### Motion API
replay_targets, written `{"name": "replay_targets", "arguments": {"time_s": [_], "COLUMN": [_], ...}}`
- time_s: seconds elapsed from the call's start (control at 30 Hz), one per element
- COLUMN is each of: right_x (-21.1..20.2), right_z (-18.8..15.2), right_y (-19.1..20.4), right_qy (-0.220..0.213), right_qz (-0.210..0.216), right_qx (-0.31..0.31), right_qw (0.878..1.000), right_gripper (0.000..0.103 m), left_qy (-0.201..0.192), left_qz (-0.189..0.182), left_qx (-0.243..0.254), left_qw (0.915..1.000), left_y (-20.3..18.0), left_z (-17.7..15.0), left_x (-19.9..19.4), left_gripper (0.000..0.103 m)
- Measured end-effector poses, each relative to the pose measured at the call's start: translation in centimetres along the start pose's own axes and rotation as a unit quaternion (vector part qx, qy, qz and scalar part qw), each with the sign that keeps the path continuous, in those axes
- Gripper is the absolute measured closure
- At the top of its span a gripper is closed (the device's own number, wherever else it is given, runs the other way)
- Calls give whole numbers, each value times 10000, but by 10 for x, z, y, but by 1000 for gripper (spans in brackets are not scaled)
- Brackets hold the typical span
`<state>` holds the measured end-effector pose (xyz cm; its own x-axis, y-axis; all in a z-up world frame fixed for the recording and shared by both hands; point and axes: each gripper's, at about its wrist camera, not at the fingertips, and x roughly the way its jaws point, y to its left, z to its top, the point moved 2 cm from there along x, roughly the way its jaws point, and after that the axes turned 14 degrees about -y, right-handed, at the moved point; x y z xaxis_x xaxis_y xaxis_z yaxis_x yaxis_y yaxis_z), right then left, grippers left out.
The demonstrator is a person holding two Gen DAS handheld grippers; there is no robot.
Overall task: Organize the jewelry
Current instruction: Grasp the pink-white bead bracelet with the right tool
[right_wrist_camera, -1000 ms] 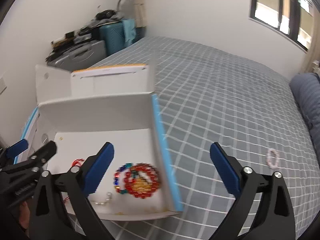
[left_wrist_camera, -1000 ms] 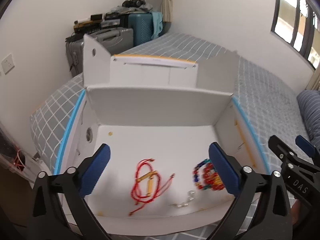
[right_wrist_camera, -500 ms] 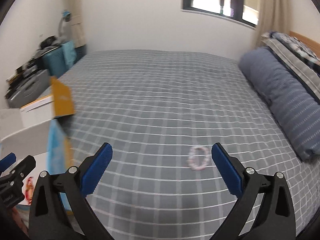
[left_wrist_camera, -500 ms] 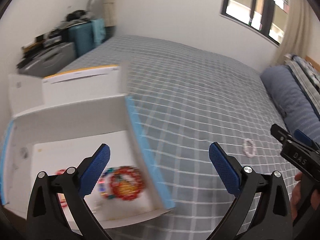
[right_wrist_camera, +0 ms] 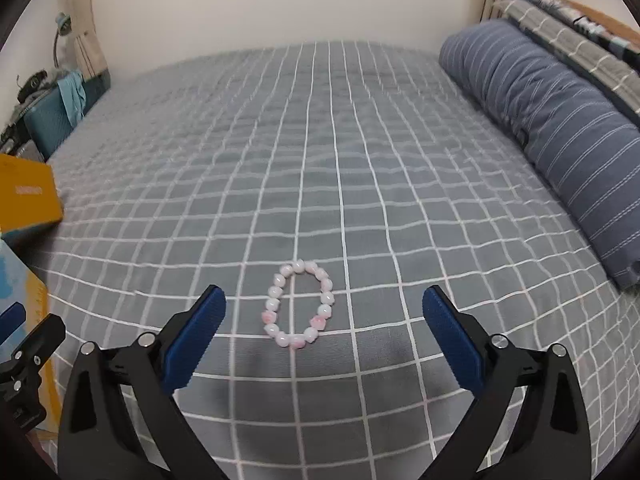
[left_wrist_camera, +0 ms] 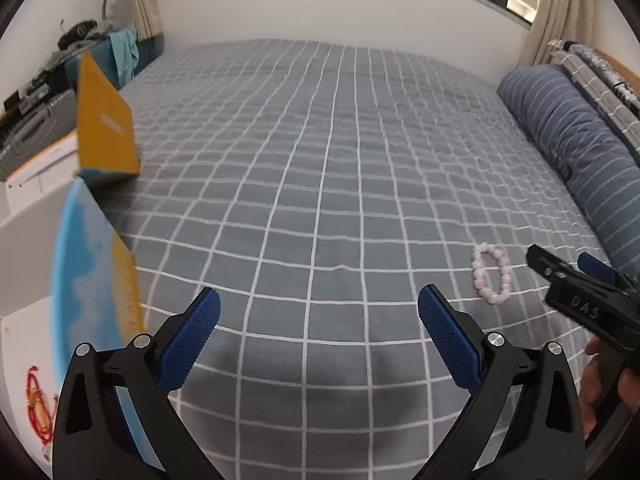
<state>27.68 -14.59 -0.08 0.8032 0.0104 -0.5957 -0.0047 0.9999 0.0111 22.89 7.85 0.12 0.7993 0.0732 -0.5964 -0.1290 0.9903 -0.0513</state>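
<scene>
Step in hand, my judgement: pick pink-white bead bracelet point(right_wrist_camera: 298, 305) off grid-pattern bedspread point(right_wrist_camera: 320, 160), transfer to open cardboard box point(left_wrist_camera: 96, 280) at left.

I align right gripper point(right_wrist_camera: 324, 320) over bracelet, straddle one bead strand, descend until pads reach fabric, then close.

Right gripper fingers spread wide, hold nothing, touch nothing.

Left gripper point(left_wrist_camera: 319, 326) likewise spread, empty, over bare bedspread.

Red bead bracelet point(left_wrist_camera: 38, 404) lies inside box.

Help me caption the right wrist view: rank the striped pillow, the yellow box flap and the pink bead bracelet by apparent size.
1. striped pillow, by far the largest.
2. yellow box flap, cut off by the frame edge.
3. pink bead bracelet, smallest, though nearest the camera.
</scene>
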Motion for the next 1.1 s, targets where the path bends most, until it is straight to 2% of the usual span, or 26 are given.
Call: {"name": "replay_targets", "arguments": {"time_s": [0.1,0.2,0.7,0.8,0.93,1.1], "right_x": [11,24,62,63,62,63], "right_z": [-5,-10,-28,-29,-31,-32], "right_y": [-3,-4,-12,-11,-5,-3], "right_qy": [102,259,794,822,834,861], "right_qz": [4,52,38,50,109,143], "right_qx": [57,81,135,106,24,2], "right_qw": [9999,9996,9967,9965,9965,9962], "right_gripper": [16,25,63,67,82,91], "left_qy": [148,252,369,351,365,382], "left_qz": [-17,19,31,37,55,69], "left_qx": [-92,-4,143,156,144,152], "left_qw": [9998,9997,9992,9993,9992,9991], "left_y": [6,3,1,2,3,3], "left_z": [-9,-15,-21,-20,-21,-21], "left_x": [15,30,39,38,38,38], "left_gripper": [6,6,6,6,6,6]}}
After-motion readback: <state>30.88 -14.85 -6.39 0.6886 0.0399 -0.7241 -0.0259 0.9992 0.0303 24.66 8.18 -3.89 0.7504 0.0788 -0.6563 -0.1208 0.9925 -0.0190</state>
